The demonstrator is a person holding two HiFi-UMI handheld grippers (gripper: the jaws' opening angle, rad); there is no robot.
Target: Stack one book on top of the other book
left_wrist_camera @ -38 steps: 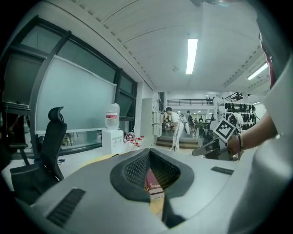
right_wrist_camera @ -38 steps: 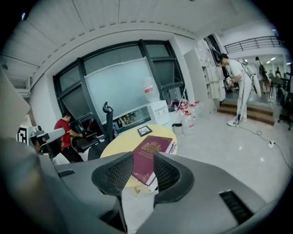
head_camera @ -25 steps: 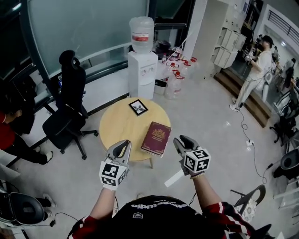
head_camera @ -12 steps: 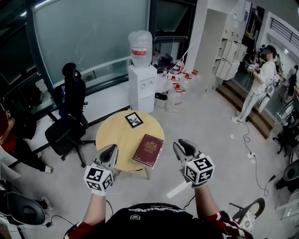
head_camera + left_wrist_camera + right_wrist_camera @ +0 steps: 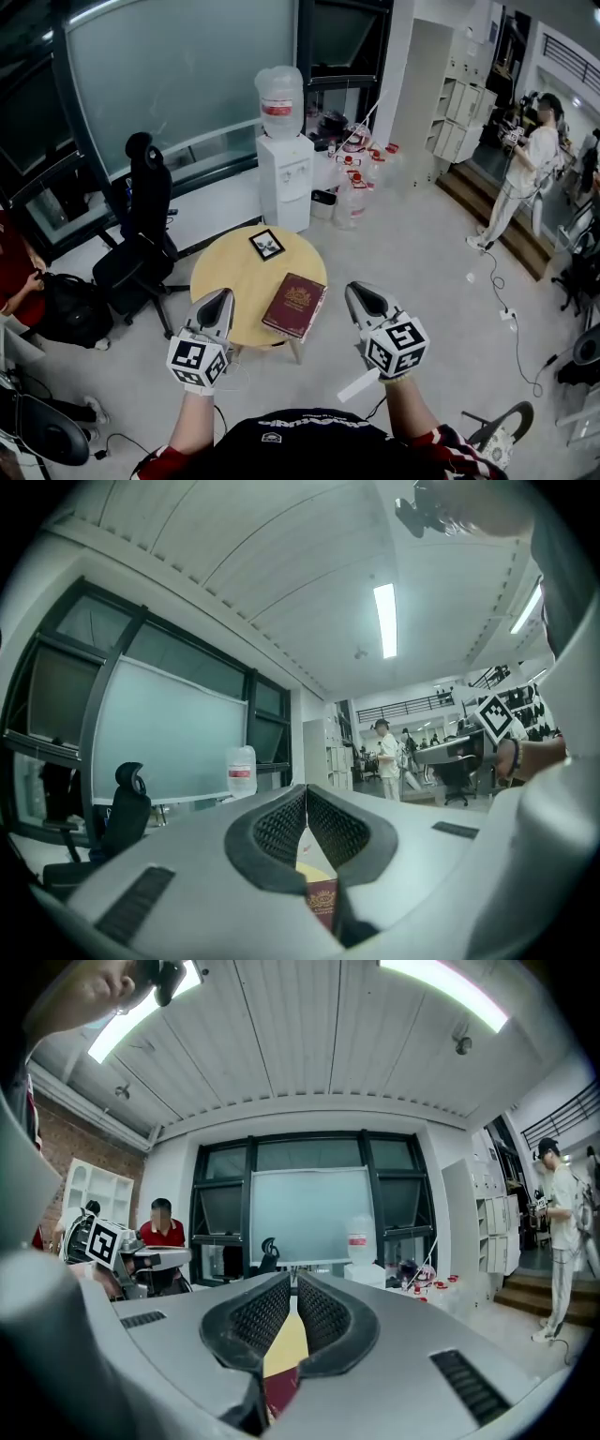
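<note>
Head view: a round wooden table (image 5: 225, 281) carries two books, lying apart. A red book (image 5: 294, 306) with a gold emblem lies near the table's front edge. A small black book (image 5: 267, 245) with a pale picture on its cover lies toward the far edge. No title is legible on either.

The left gripper (image 5: 222, 298) and right gripper (image 5: 361, 292) hover on either side of the red book, touching neither book.

Left gripper view: the jaws of the left gripper (image 5: 306, 790) meet at the tips with nothing between them. Only a sliver of the red book (image 5: 322, 904) shows below them. A standing person (image 5: 383, 759) shows at the back of the room.

Right gripper view: the jaws of the right gripper (image 5: 293, 1280) have just been closing and stand almost together, empty. Below them a strip of table (image 5: 287, 1346) and a corner of the red book (image 5: 279, 1391) show. A seated person in red (image 5: 161, 1230) is plain only here.

One water dispenser (image 5: 284, 178) carries one bottle (image 5: 281, 90); its red label is too small to read. One office chair (image 5: 139, 239) stands left of the table.
</note>
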